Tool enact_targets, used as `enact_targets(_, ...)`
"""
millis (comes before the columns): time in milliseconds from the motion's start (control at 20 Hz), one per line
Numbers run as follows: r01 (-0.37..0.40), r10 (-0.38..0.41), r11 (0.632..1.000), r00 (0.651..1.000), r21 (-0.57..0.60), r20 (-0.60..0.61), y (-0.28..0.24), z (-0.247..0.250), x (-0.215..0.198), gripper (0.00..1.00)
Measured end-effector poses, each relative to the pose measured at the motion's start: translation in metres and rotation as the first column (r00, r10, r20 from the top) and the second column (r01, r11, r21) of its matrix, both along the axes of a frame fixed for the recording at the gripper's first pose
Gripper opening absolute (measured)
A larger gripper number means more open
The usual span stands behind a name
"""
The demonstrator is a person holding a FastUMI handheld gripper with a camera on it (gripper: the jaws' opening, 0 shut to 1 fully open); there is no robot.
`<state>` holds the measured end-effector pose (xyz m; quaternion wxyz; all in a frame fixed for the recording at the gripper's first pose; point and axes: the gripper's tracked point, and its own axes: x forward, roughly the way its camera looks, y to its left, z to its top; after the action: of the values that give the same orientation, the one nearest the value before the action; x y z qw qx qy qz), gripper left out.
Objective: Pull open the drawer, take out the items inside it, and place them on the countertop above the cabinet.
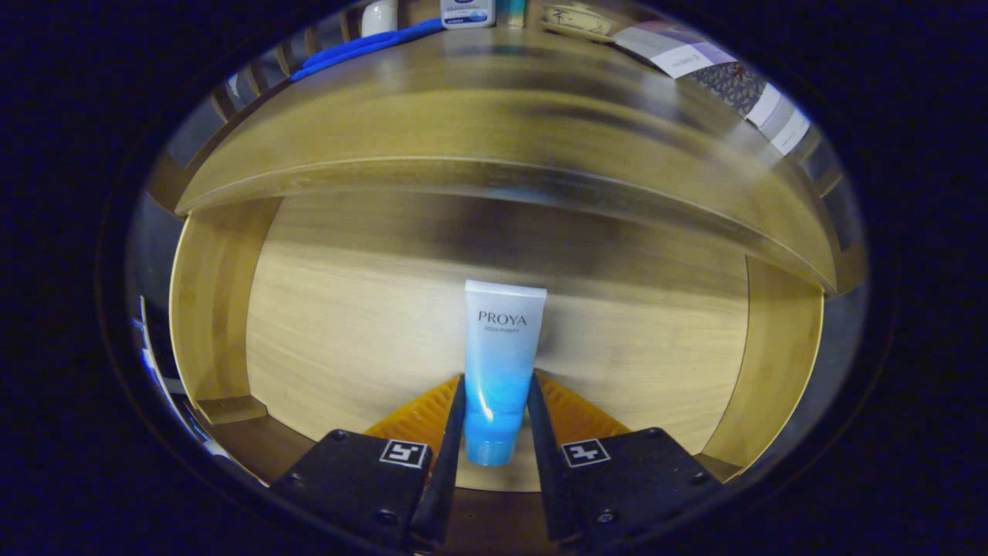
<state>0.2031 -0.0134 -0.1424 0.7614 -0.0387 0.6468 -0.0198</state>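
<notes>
I look down into the pulled-out wooden drawer [347,324]. A white-to-blue squeeze tube [500,363] lies on its floor, cap end toward me. My gripper [496,398] reaches into the drawer, and both fingers press against the tube's lower half from either side, so it is shut on the tube. The cap end sits between the fingers; the flat white end points past them toward the drawer's back. Above the drawer runs the wooden countertop [494,116].
On the countertop beyond stand a blue toothbrush-like handle [363,46], a white cup [378,15], a white-and-blue bottle [467,11], a small dish [575,19] and a patterned cloth [718,73]. Drawer side walls [204,309] rise on both sides.
</notes>
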Motion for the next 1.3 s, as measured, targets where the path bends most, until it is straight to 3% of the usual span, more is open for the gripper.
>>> enact_targets(900,-0.009,0.01,1.0,0.984,-0.006,0.178,-0.005,0.113,-0.005,0.5)
enact_targets(1300,0.021,-0.019,1.0,0.947,-0.003,0.32,-0.004,0.15,0.059,0.5)
